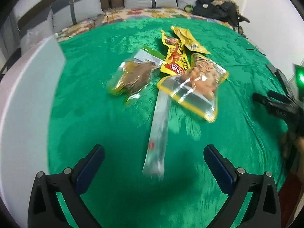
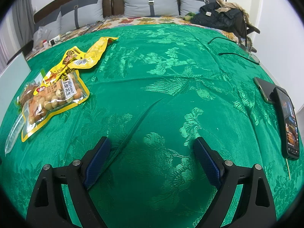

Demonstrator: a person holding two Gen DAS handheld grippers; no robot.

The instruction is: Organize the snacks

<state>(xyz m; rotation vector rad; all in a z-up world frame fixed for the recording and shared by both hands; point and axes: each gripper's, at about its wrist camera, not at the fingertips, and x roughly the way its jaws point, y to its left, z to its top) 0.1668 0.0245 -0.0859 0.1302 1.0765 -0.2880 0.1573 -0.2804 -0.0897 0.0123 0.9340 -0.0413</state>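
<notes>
A pile of snack packets lies on the green cloth (image 1: 237, 87). A clear yellow-edged peanut bag (image 1: 197, 87) (image 2: 55, 98) is in front. A clear bag of brown snack (image 1: 133, 77) lies to its left. Yellow packets (image 1: 176, 57) (image 2: 83, 57) lie behind. A long clear strip packet (image 1: 158, 133) (image 2: 14, 133) points toward my left gripper (image 1: 153, 152), which is open and empty just short of the strip's near end. My right gripper (image 2: 152, 142) is open and empty over bare cloth, right of the pile. It shows in the left wrist view (image 1: 273, 104) at the right edge.
A white box (image 1: 28, 98) (image 2: 13, 76) stands left of the pile. Two phones (image 2: 288, 121) lie at the cloth's right edge, with cables (image 2: 235, 54) behind. Pillows (image 2: 150, 1) and a dark jacket (image 2: 220, 17) lie at the far end.
</notes>
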